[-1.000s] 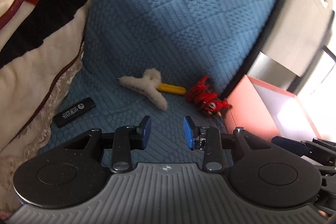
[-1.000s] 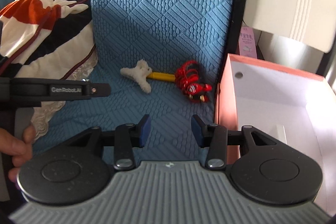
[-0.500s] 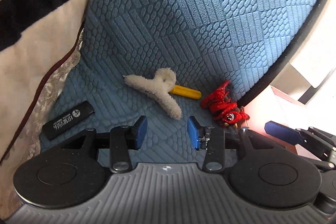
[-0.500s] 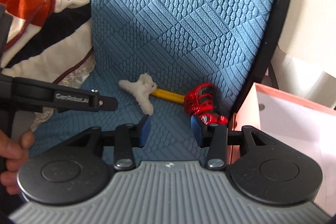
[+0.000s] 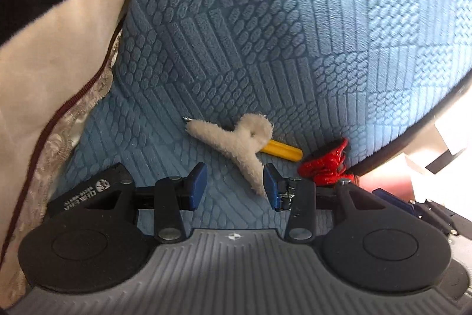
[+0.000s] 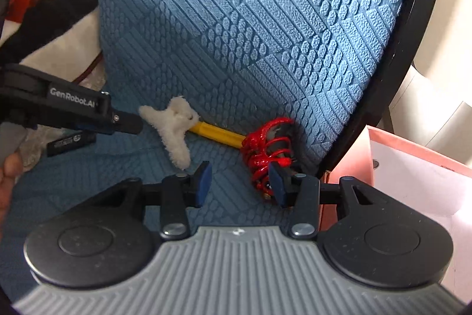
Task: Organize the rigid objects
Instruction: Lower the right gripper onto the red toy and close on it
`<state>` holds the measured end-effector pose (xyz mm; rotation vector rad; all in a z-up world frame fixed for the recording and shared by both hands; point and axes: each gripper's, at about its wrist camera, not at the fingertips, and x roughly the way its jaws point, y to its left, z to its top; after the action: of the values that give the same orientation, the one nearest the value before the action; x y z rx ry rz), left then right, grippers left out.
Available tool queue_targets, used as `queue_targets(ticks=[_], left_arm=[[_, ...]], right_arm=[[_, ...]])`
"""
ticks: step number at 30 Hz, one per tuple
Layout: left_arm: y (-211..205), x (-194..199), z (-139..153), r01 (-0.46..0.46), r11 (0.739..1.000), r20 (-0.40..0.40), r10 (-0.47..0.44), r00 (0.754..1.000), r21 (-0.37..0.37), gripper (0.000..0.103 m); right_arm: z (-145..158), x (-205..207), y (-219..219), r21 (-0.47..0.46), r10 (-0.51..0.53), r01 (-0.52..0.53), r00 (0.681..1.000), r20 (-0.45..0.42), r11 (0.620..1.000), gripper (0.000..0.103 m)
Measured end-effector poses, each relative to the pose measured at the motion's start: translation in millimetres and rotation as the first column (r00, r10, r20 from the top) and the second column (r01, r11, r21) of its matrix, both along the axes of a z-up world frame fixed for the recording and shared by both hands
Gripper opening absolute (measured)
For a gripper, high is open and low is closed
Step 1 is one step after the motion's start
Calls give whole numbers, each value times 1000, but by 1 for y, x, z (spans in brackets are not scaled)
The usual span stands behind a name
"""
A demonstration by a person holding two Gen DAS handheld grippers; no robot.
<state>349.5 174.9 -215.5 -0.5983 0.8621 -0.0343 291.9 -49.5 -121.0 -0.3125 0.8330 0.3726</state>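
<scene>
You have brought both grippers lower and closer to the blue quilted cover (image 5: 295, 34) than a second ago, so the items now sit right at the fingertips. On your far left the black stick with white print (image 5: 88, 191) lies near the cream blanket (image 5: 53, 73), partly hidden behind the left gripper (image 5: 234, 186), whose jaws are spread with nothing between them. The fuzzy white hair claw (image 5: 236, 143) lies just ahead, its lower prong reaching the right fingertip, overlapping the yellow stick (image 6: 218, 135). The red hair claw (image 6: 268, 149) touches the right finger of your right gripper (image 6: 240, 182), jaws spread, empty. The pink box (image 6: 413, 179) stands open at far right
</scene>
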Motion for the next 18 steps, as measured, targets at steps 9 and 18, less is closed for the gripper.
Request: queue_targets(ticks=[9,18], left_arm=[[4,20,-13,-9,998,-16,8,1000,-65,48],[0,35,-26,-34,991,-46,28,999,-128,48]], right_arm=[[-8,24,3,-14,-12,12,1000,27,1000,64],[-29,38,12,-169,18,-8,998,57,986,65]])
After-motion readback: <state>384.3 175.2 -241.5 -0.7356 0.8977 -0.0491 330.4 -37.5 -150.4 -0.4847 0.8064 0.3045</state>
